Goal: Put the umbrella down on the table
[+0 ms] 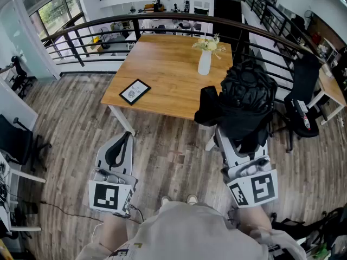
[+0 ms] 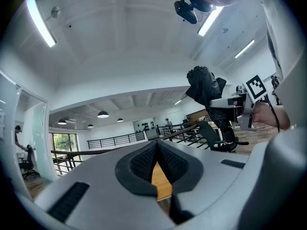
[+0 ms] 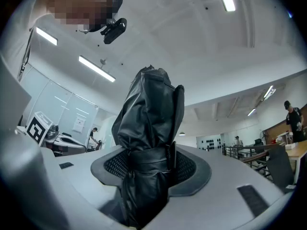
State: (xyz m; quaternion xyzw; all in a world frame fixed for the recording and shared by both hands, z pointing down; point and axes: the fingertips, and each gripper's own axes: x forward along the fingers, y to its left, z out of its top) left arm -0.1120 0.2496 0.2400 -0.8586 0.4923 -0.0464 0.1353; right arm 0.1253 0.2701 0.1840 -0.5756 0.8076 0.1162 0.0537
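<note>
Plainly, the folded black umbrella [image 3: 148, 128] sits upright between the jaws of the right tool [image 3: 151, 165], which stand wide yet press on its strapped waist. It is off the bench [image 1: 162, 64], in the air by the near right corner. That tool points slightly upward. The left tool [image 2: 156, 163], level over the floor [image 1: 162, 142], is closed and empty.

Wooden table [image 1: 168, 69] stood on plank floor [image 1: 162, 150], white flower vase [image 1: 204, 63] upright near far right, black-framed card [image 1: 134, 91] flat at front left.
</note>
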